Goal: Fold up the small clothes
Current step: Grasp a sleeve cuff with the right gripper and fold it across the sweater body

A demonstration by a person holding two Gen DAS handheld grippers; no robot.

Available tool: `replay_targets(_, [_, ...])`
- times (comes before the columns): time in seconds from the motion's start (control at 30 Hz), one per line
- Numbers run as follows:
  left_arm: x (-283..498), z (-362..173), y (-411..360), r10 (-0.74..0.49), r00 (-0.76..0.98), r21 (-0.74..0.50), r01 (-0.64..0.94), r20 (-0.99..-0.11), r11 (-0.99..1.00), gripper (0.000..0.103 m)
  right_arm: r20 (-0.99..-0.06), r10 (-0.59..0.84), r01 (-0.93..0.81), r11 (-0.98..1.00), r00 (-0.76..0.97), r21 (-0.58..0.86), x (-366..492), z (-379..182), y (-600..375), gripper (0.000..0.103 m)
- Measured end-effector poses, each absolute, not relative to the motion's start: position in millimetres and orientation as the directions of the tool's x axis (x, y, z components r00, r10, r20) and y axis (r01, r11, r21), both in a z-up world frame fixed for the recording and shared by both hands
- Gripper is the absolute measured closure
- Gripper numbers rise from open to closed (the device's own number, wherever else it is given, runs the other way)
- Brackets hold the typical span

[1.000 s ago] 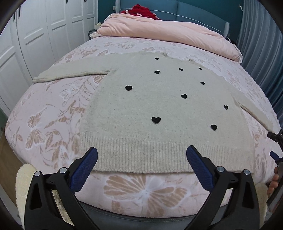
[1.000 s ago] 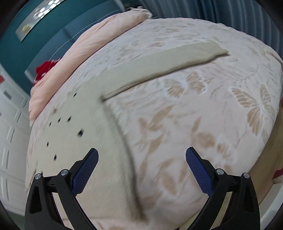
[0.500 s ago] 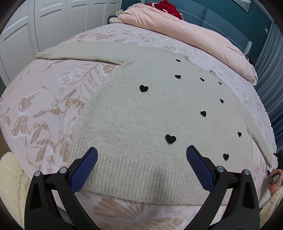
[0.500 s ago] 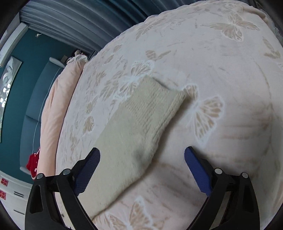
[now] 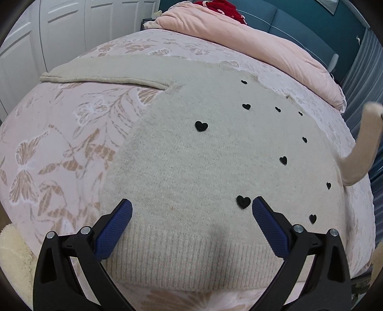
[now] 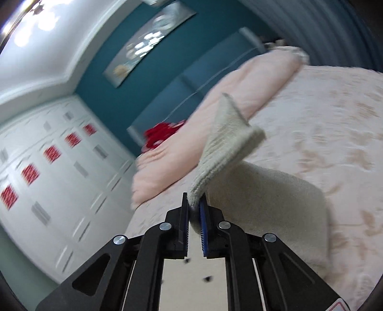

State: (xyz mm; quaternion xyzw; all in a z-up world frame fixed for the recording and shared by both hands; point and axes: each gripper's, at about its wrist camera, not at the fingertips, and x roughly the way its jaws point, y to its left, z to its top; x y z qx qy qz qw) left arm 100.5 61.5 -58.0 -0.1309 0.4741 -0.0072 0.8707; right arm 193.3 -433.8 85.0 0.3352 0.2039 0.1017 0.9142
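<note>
Right hand-held gripper (image 6: pixel 194 205) upturned, closing on sleeve (image 6: pixel 227 148)

right wrist view: wardrobe doors (image 6: pixel 47 172) motion-blurred | sweater (image 5: pixel 203 167) hem partly behind left gripper (image 5: pixel 191 210) fingers | red item (image 5: pixel 222 6) cut off at top

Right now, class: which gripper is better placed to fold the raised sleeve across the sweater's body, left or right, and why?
Right. The right gripper is closing on the sleeve, cuff between its pads and lifted off the bed. The left gripper is open and empty above the sweater near its hem.
</note>
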Motion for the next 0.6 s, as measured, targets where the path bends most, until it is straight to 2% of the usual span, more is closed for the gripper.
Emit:
replay_targets(0.07, [103.6,-54.1,68.2,-0.162,0.563,-0.28,-0.129,-0.811,0.951,0.005,-0.311,0.479,-0.192,0.744,0.821,0.64,217.3,84.8,-353.6,0.088])
replay_targets(0.1, [105.9,-51.4,71.4,-0.178,0.571,-0.306,-0.134,-0.801,0.943,0.005,-0.337,0.538,-0.235,0.736,0.773,0.635,228.6,75.6,-314.2,0.081])
replay_targets(0.13, [109.2,-48.5,73.7,-0.194,0.579,-0.328,-0.136,-0.792,0.935,0.005,-0.377,0.578,-0.261,0.735,0.724,0.625,238.4,61.7,-278.2,0.066])
replay_targets(0.17, [113.7,-45.9,75.4,-0.205,0.582,-0.344,-0.138,-0.787,0.929,0.005,-0.422,0.591,-0.266,0.746,0.687,0.611,244.3,46.3,-250.7,0.062])
replay_targets(0.27, [132.5,-38.5,80.5,-0.259,0.591,-0.406,-0.128,-0.764,0.905,0.005,-0.538,0.581,-0.236,0.782,0.611,0.577,245.0,-0.9,-202.3,0.062])
replay_targets(0.37, [163.1,-39.7,82.1,-0.325,0.579,-0.472,-0.118,-0.748,0.874,0.005,-0.569,0.553,-0.152,0.785,0.608,0.601,215.5,-34.2,-214.2,0.059])
replay_targets(0.43, [192.5,-49.3,81.1,-0.388,0.547,-0.536,-0.135,-0.742,0.834,0.005,-0.589,0.51,-0.066,0.788,0.626,0.613,190.8,-54.6,-242.2,0.047])
replay_targets(0.6, [265.2,-80.5,66.0,-0.467,0.495,-0.632,-0.243,-0.733,0.736,0.005,-0.674,0.361,0.143,0.809,0.644,0.57,145.8,-86.0,-318.2,0.045])
